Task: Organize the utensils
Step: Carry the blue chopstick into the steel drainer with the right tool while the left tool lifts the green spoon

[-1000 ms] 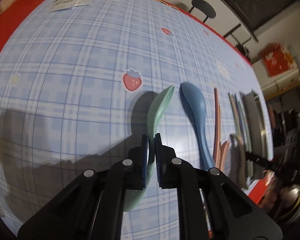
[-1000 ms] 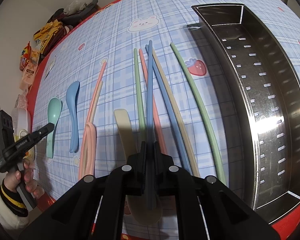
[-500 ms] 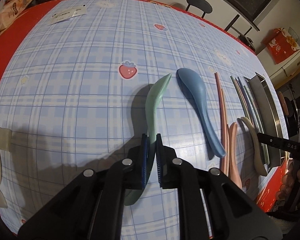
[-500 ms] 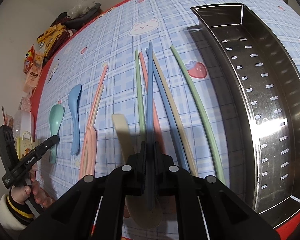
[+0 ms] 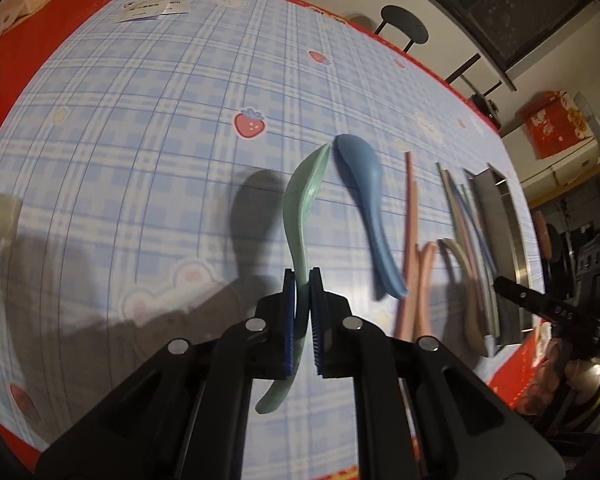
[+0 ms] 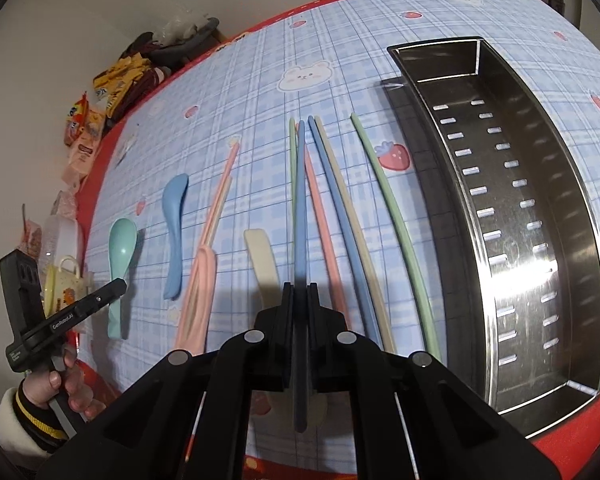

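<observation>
My left gripper (image 5: 302,276) is shut on the handle of a green spoon (image 5: 302,200) and holds it above the checked tablecloth; the spoon (image 6: 120,256) also shows in the right wrist view. A blue spoon (image 5: 366,204) lies just right of it. My right gripper (image 6: 300,290) is shut on a blue chopstick (image 6: 300,200), held over the row of coloured chopsticks (image 6: 340,208). A cream spoon (image 6: 262,256) and a pink spoon (image 6: 198,300) lie on the cloth. The steel utensil tray (image 6: 580,208) stands at the right with nothing in it.
Snack packets (image 6: 100,100) pile at the table's far left corner. A small cup (image 6: 62,280) stands by the left edge. A paper slip (image 5: 152,10) lies at the far side. A black stool (image 5: 404,30) stands beyond the table. The red table edge (image 6: 580,420) runs close to the tray.
The left gripper has lifted the green spoon off the cloth and pulled back a little. The right gripper keeps the blue chopstick and has risen slightly.
</observation>
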